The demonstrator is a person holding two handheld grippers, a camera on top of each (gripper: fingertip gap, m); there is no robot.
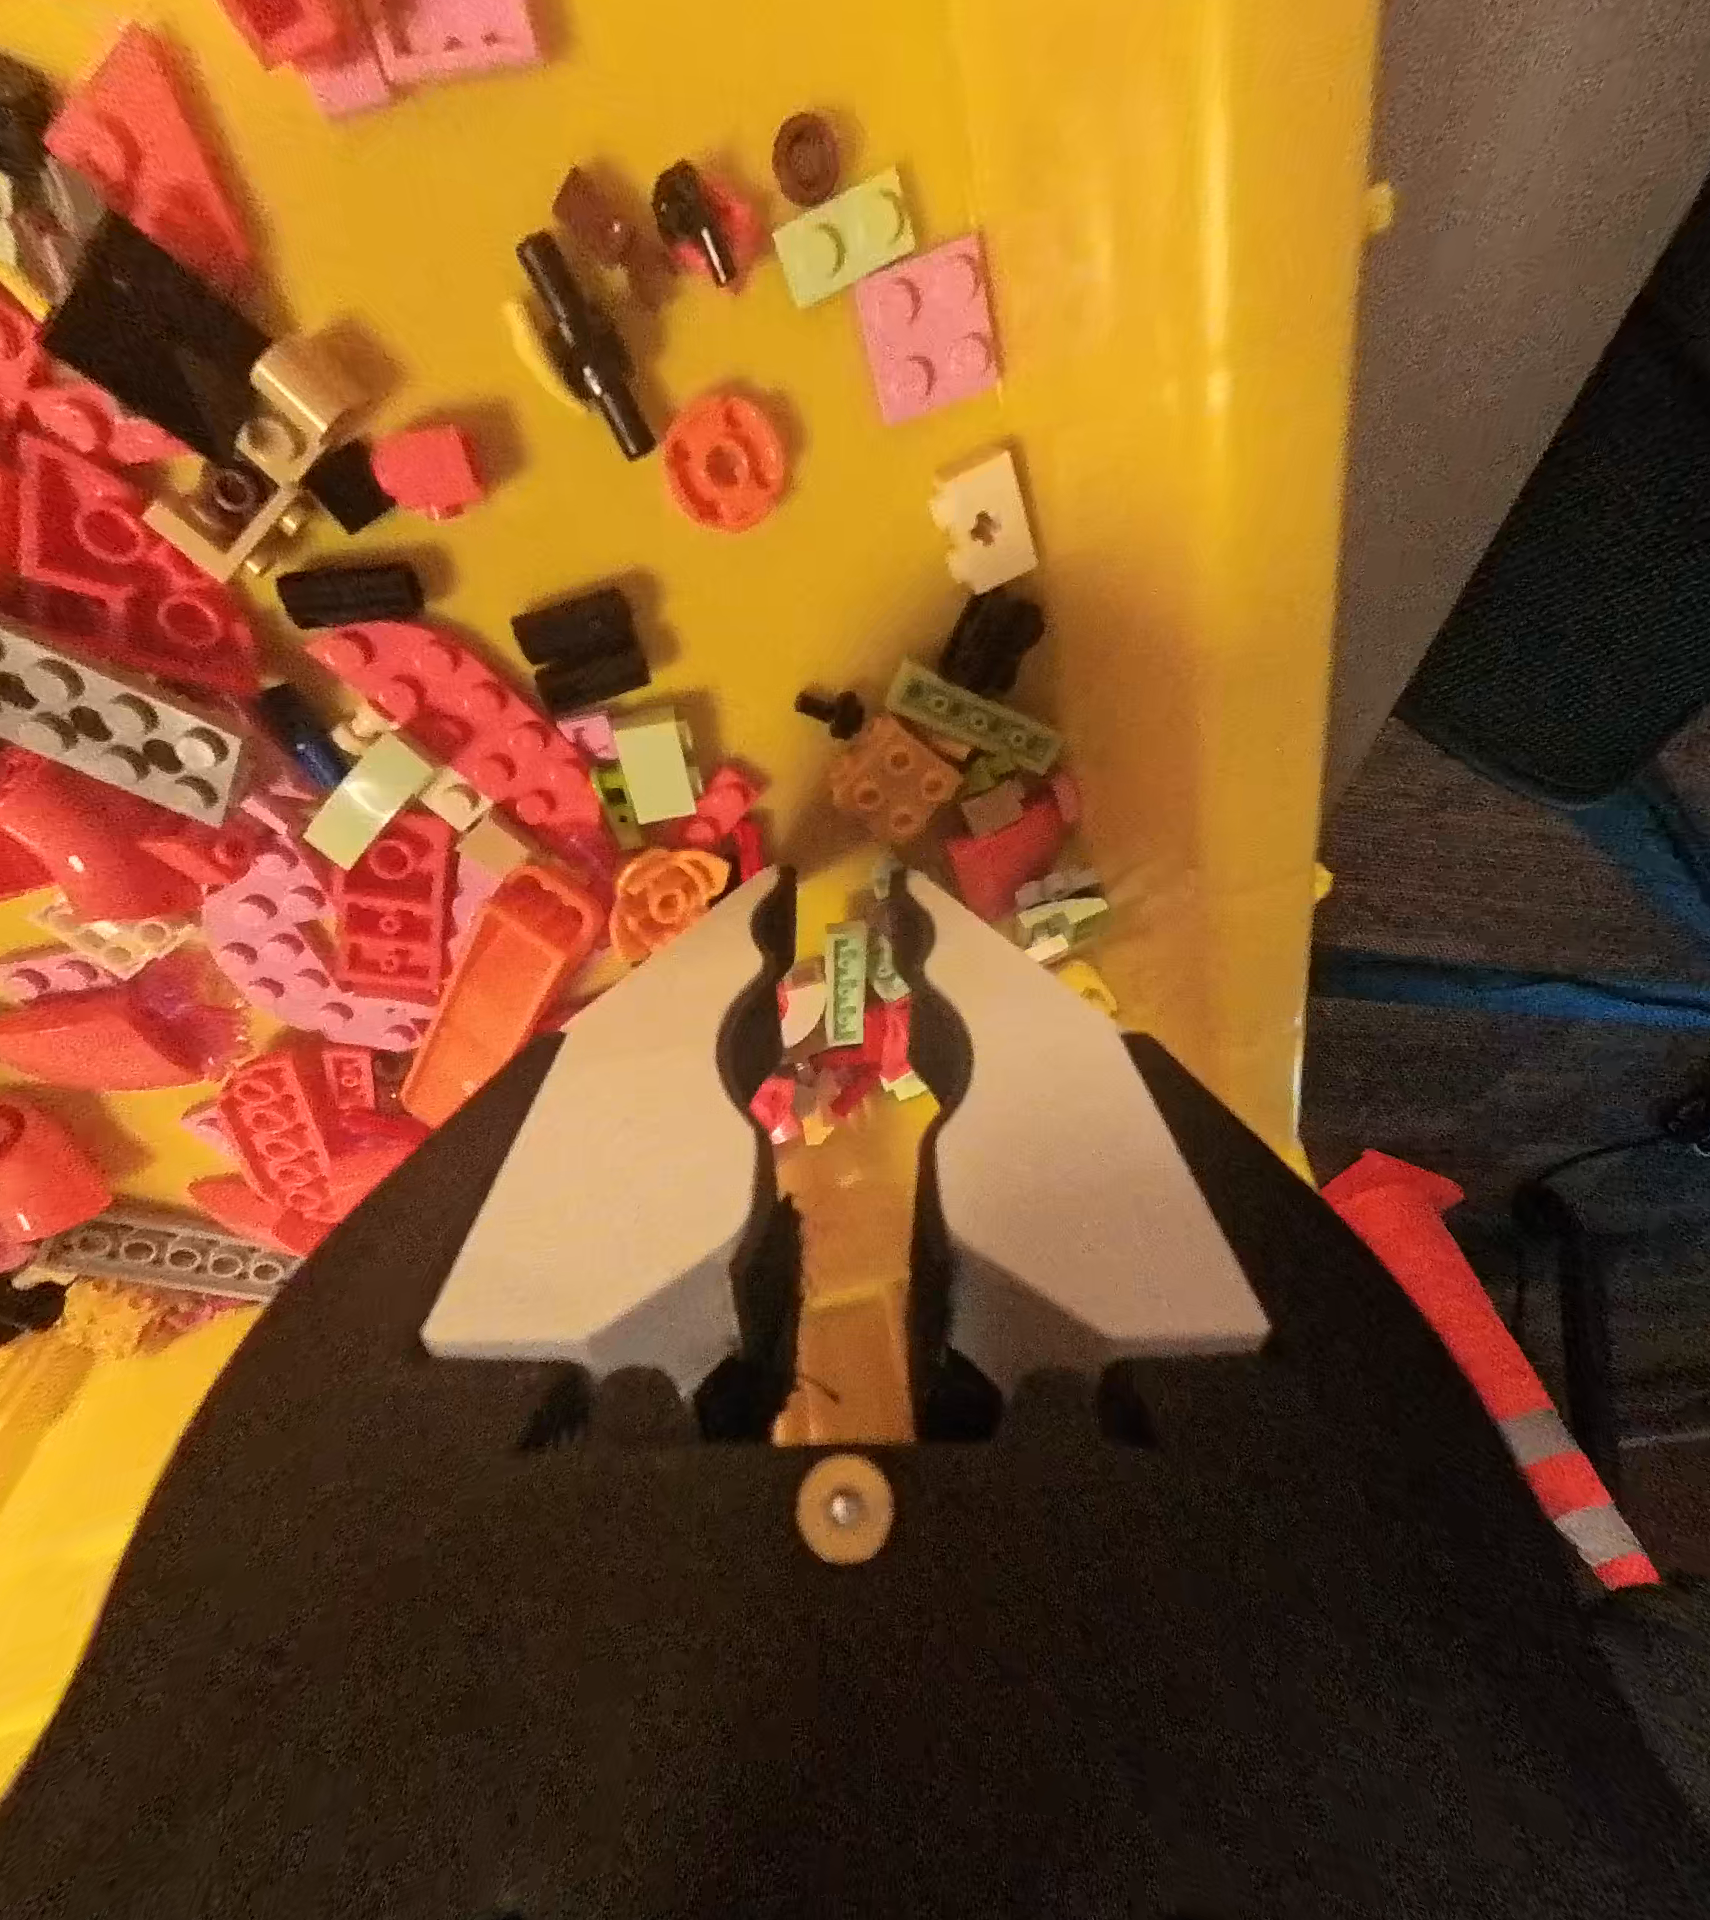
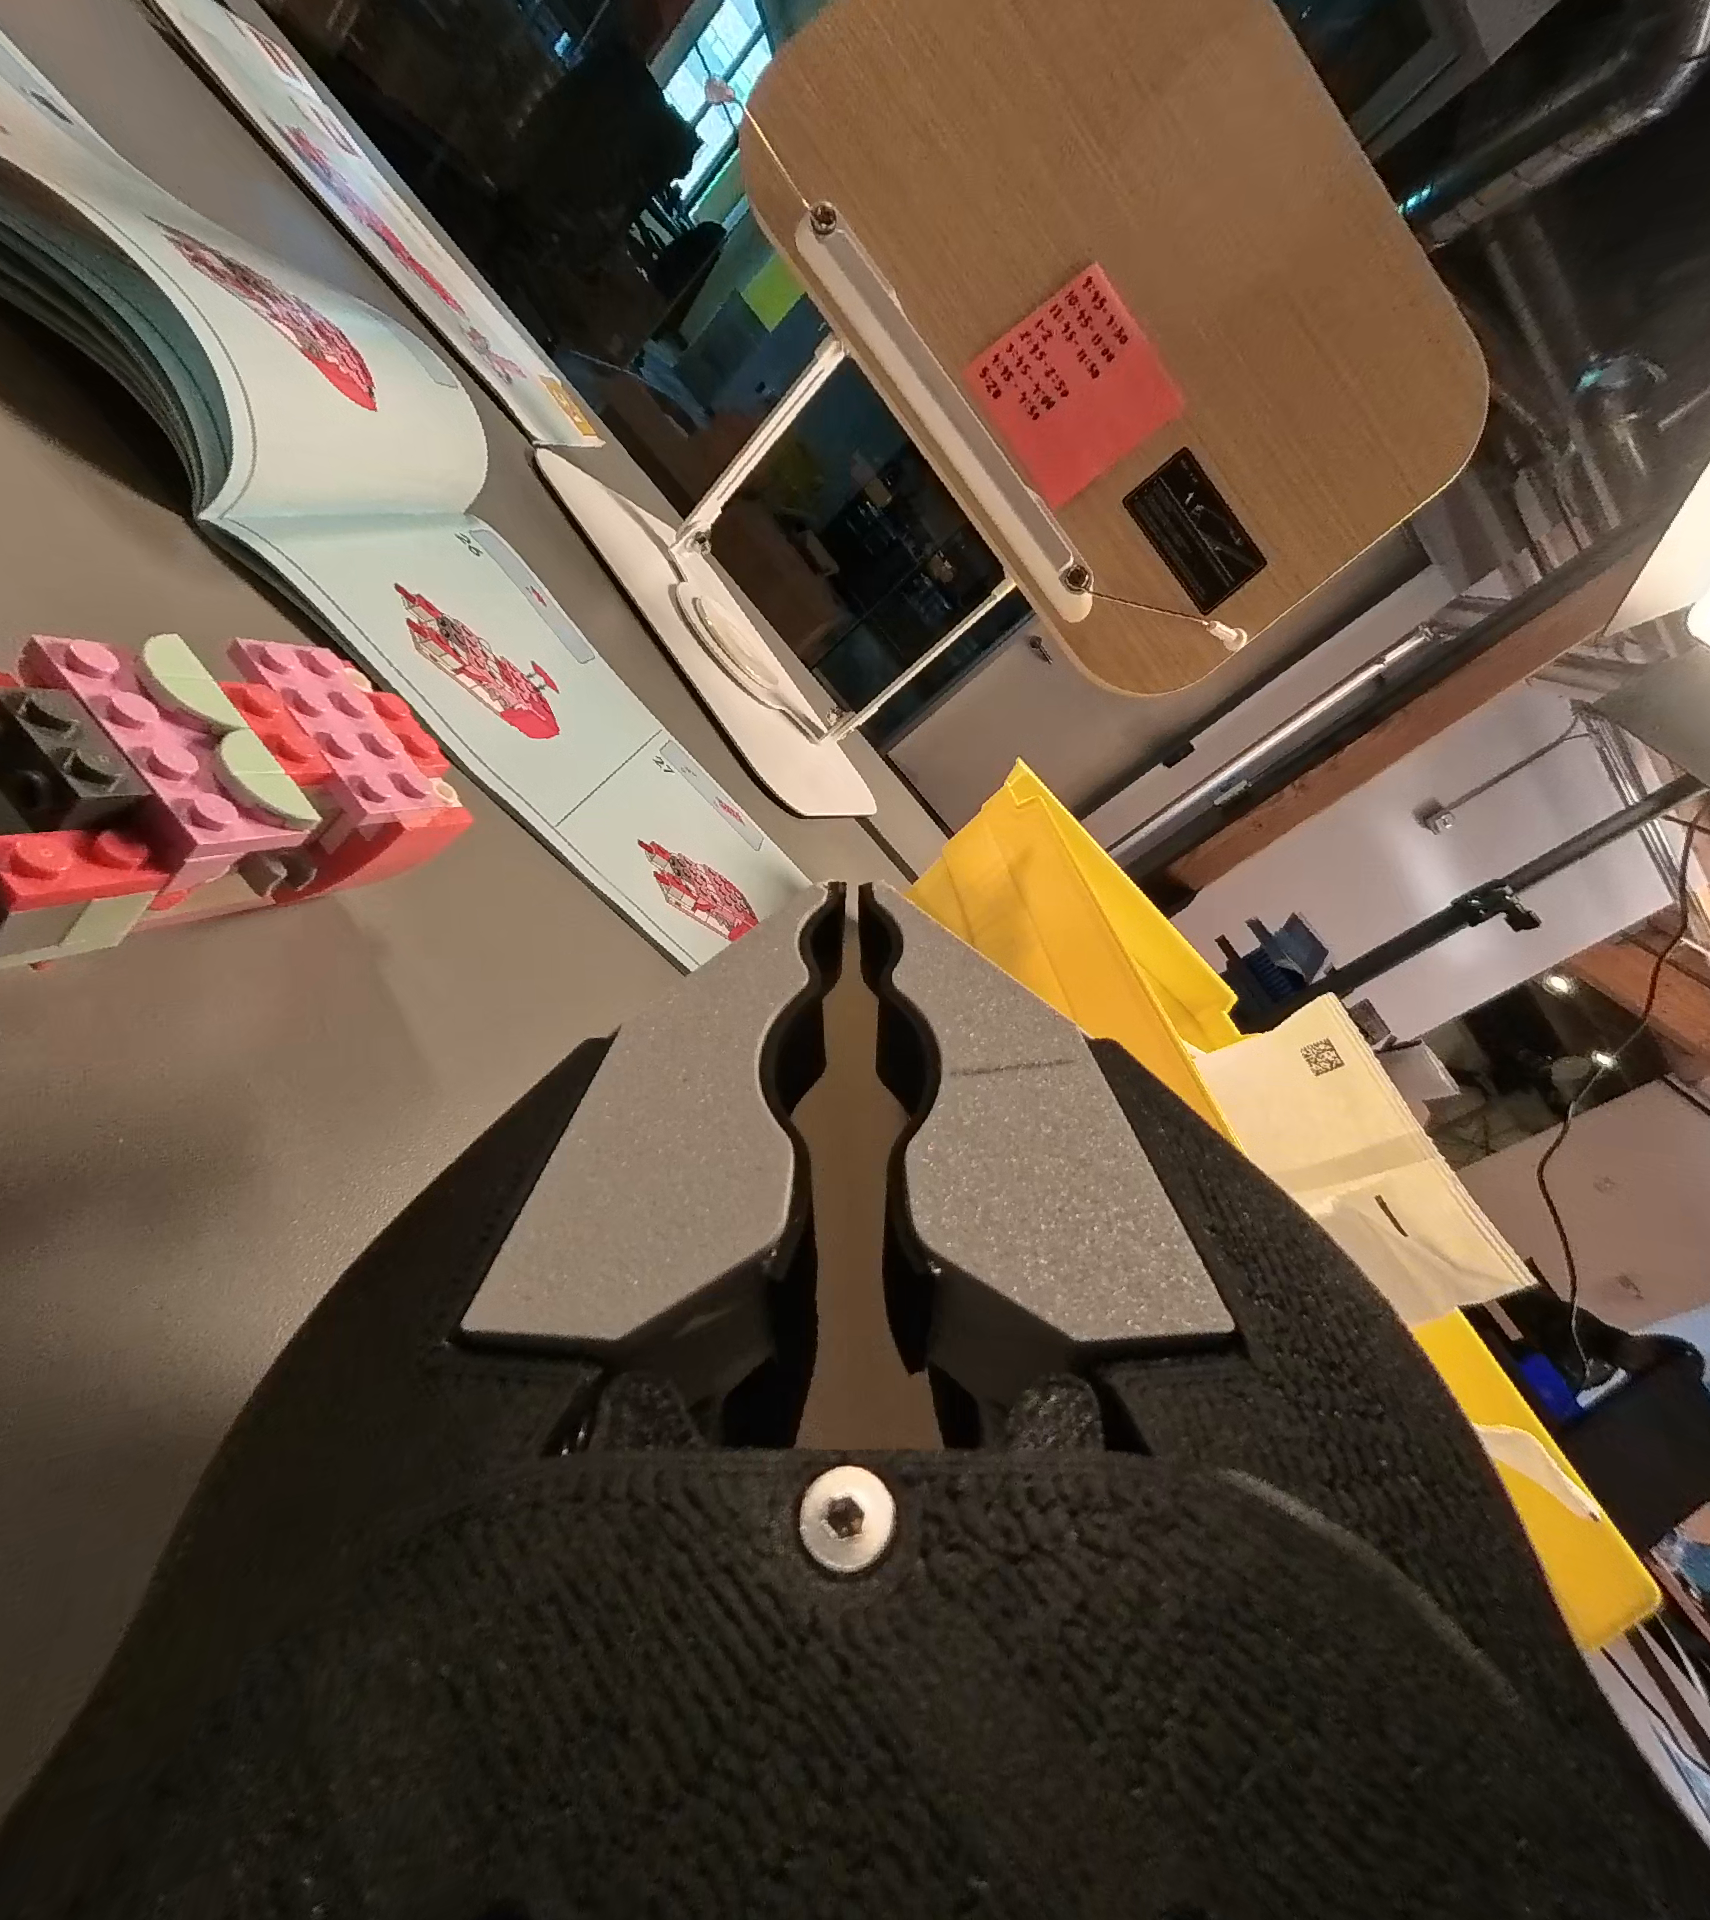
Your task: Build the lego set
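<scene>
Left wrist view: the left gripper (image 1: pixel 846 914) hangs slightly parted and empty over small green-and-red bricks (image 1: pixel 851 997) in the yellow bin (image 1: pixel 1194 520), directly beneath its tips, while the right gripper (image 2: pixel 851 899), clenched on nothing, stands beside the bin.

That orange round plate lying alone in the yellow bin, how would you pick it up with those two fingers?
Grip the orange round plate by its rim, coming straight down with one finger on each side. It lies flat with bare bin floor around most of its edge, though a black rod lies close on one side.
</scene>
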